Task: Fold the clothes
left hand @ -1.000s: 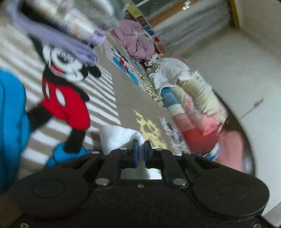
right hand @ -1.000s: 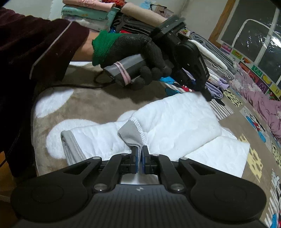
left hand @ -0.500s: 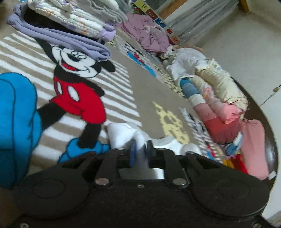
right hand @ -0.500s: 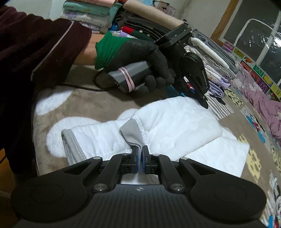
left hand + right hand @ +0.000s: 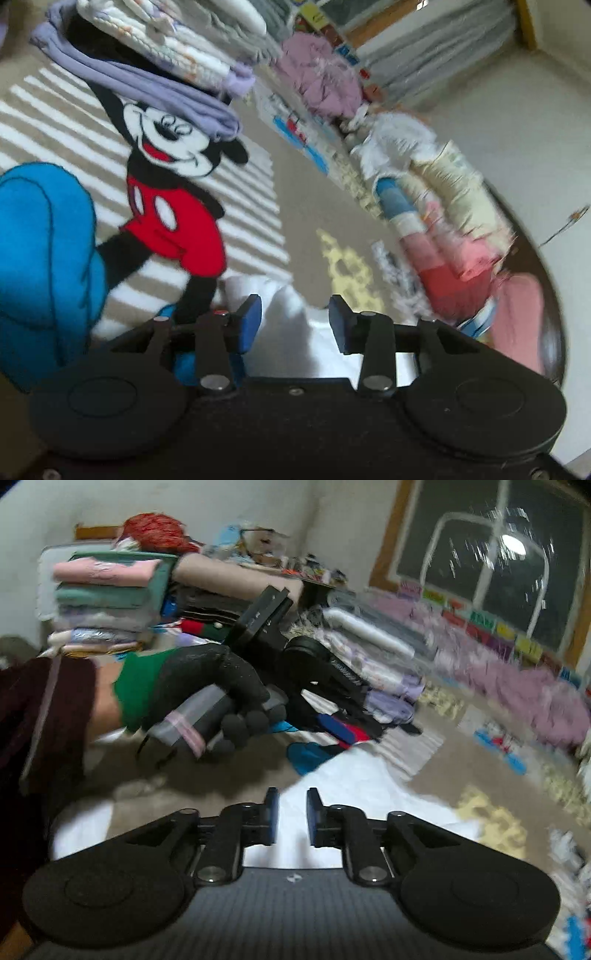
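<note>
Both grippers released, nothing clamped. Left gripper (image 5: pixel 294 321): jaws spread wide, white garment (image 5: pixel 291 332) shows in the gap below them, no visible contact with either pad. Right gripper (image 5: pixel 292 818): jaws parted, narrower gap, same white garment under and ahead of it, spreading toward 1 o'clock in the right wrist view; can't tell if the pads touch the cloth. Garment lies on the cartoon-mouse rug (image 5: pixel 173 177); in the left view its bunched edge sits at 6 o'clock, just beside the mouse's leg. Right view shows the gloved left hand (image 5: pixel 207 698) at 10 o'clock gripping the left tool's handle, dark-red sleeve (image 5: pixel 40 716) at 9 o'clock, tool held above the rug, apart from the garment. Folded stack (image 5: pixel 166 55) at 11 o'clock in the left view, purple piece at its base overlapping the mouse's head. More folded piles (image 5: pixel 107 602) at 10–11 o'clock in the right view. Rolled bedding (image 5: pixel 436 206) at 3 o'clock in the left view, along the wall. Both frames motion-blurred, fine detail unreadable.
</note>
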### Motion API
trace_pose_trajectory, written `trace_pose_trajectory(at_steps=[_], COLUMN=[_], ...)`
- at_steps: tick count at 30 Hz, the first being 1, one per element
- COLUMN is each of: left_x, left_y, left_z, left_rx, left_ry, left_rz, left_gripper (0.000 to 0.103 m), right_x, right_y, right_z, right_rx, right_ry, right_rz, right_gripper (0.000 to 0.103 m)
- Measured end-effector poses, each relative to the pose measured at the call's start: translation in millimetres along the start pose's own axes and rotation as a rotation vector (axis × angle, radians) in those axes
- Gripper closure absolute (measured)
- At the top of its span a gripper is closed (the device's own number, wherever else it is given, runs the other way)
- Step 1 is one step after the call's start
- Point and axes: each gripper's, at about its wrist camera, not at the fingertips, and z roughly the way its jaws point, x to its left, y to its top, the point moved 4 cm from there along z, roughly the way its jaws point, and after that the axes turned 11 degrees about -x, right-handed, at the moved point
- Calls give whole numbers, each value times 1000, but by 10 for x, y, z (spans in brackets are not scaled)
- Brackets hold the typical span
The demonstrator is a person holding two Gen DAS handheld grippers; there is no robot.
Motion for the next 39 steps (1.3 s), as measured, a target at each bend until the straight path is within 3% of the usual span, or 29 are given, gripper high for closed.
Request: trace_pose_trajectory(at_steps=[3,8,9,11,12,16,21,24,31,36,39], left_x=[-1,53,50,42,38,22,165,225,114,-4,-128], left_y=[-27,-26,-27,-26,-26,-49,-47,-107,-95,29,-1], left_z=[64,95,112,145,162,184,176,232,63,-288,-431], left_rx=[13,24,22,17,15,-3,-11,12,-58,-170,-185], left_ry=[10,0,15,48,64,16,-85,6,28,99,96], left_rz=[13,-21,0,44,65,30,-153,-105,-46,50,130], left_gripper=[65,68,68,91,92,97,97,96,92,91,91], right_x=[90,295,342,382,397,484,523,475,384,317,301], right_y=[-152,-256,-268,-288,-300,-336,-392,-396,-403,-410,-415], right_z=[312,279,283,300,313,295,261,262,255,250,243], right_rx=[119,172,178,191,199,227,235,236,213,193,187], right_ry=[-18,-64,-57,-51,-45,-17,-3,12,18,18,17], right_rz=[9,-107,-136,-166,-176,-233,-243,-218,-148,-90,-79], right_gripper=[81,81,86,91,91,96,98,98,98,98,98])
